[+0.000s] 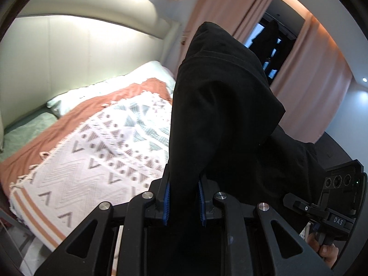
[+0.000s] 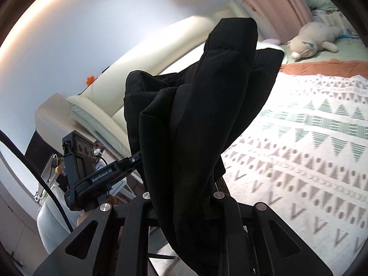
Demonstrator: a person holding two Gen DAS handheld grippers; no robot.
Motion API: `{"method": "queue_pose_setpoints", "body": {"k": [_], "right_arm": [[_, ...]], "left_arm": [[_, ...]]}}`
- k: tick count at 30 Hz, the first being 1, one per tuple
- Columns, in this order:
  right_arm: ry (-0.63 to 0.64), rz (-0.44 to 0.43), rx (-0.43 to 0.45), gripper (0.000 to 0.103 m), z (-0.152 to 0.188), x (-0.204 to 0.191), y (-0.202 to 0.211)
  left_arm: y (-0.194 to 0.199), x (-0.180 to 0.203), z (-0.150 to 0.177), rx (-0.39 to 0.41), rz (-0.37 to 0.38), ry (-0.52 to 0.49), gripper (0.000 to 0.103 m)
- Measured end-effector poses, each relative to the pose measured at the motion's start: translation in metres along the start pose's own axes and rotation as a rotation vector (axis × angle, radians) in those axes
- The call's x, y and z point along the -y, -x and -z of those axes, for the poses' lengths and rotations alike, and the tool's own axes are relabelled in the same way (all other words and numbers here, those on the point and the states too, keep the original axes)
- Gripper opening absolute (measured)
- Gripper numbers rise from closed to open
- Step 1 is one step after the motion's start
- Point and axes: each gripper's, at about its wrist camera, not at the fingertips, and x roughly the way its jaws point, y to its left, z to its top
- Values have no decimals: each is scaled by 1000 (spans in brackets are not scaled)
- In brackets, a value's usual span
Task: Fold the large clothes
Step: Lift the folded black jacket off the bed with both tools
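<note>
Both claws were closed on the black garment (image 1: 218, 115): left claw (image 1: 184, 204), right claw (image 2: 184, 204). It was held above the bed (image 2: 299, 149), bunched between them, the bed ahead.

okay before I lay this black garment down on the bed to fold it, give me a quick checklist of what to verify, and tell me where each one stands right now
1. Left gripper grips the black garment: ok, cloth sits between the blue pads.
2. Right gripper grips the garment: cannot tell, cloth covers the fingers in the right wrist view.
3. Garment spread flat between the two grippers: not ok, it hangs bunched in thick folds.
4. Landing spot on the patterned blanket: ok, the part in view is bare and smooth.
5. Plush toy out of the way: ok, it lies far off near the head of the bed.
6. Garment's lower edge off the floor: cannot tell, out of view.
</note>
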Motion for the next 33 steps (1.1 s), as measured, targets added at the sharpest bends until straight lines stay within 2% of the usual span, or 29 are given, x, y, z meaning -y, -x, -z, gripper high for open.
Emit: {"method": "queue_pose_setpoints", "body": {"k": [8,9,15,18,20,21,27,33], "right_arm": [[-18,-123,-88,15,-8,-28,-97],[-26,-143,-100,15,-8,-32,-108],[-36,-233,-162,15,-5,-59,-160],[-51,-270,-185,15,5,-62,-175],[-66,-300,-200,15,9,-62,-187],[-82,-313,-211,15,11,-61,-194],[-167,-353,-262,15,13,-28,-225],[-198,-326,-276,15,10,27,-243]], "left_arm": [[31,-85,-34,21,-144,42,20],[23,-77,-32,24,-160,42,20],[38,-117,-49,48,-272,52,20],[48,-149,-59,40,-321,48,20],[47,-156,-63,34,-356,45,20],[44,-149,-60,30,-369,44,20],[16,-179,-67,-13,-412,42,19],[-44,-198,-68,-74,-424,55,19]]}}
